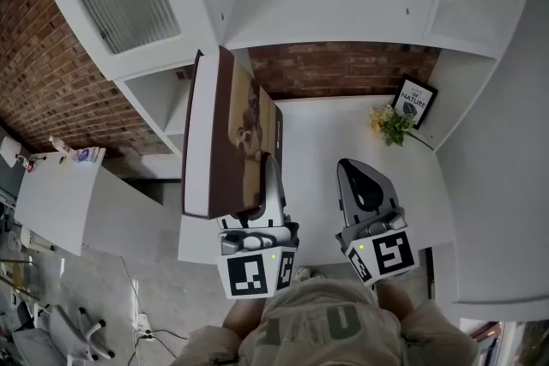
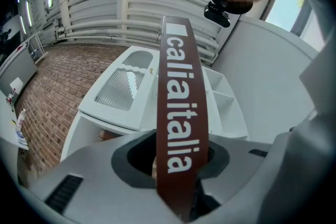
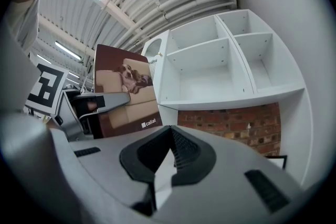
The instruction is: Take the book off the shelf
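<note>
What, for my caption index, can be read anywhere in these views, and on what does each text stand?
"caliaitalia": white letters running along the brown spine of the book.
"caliait": white logo on the book's front cover, cut off at the cover's edge, in the right gripper view.
"NATURE": on the framed print; the smaller line above it is too small to read.
The small packets at the left of the head view carry print that is too small to read.

White shelf (image 1: 317,152) carries plant (image 1: 390,124) and framed picture (image 1: 415,101).

Glossy brown cover on the book (image 1: 243,137) — smooth matt white shelf (image 1: 330,17), rough red brick wall (image 1: 343,69).
</note>
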The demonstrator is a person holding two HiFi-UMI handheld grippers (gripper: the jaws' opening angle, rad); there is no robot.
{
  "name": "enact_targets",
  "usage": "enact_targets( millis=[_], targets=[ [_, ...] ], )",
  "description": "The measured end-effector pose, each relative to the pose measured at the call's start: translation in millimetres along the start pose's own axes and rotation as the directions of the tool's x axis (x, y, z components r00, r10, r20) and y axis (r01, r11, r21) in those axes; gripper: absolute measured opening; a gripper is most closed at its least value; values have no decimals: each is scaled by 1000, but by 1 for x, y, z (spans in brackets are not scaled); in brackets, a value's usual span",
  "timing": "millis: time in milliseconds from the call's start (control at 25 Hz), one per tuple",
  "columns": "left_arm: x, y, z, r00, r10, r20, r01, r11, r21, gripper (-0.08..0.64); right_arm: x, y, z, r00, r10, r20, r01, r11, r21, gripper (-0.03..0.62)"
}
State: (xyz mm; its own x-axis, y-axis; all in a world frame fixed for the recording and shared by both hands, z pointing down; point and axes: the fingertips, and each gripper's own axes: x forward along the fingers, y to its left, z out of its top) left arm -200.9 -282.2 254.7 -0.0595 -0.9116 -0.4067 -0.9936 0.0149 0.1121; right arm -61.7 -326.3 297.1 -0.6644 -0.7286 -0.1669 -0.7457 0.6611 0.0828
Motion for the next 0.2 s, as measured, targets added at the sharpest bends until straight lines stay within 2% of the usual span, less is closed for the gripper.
enact_targets(
  millis=[200],
  targets=[
    [2, 0, -2, 1000, -1, -11, 1, 1000, -5, 155, 2, 0, 4, 1000, 0, 3, 0, 1000, -6, 15]
  ],
)
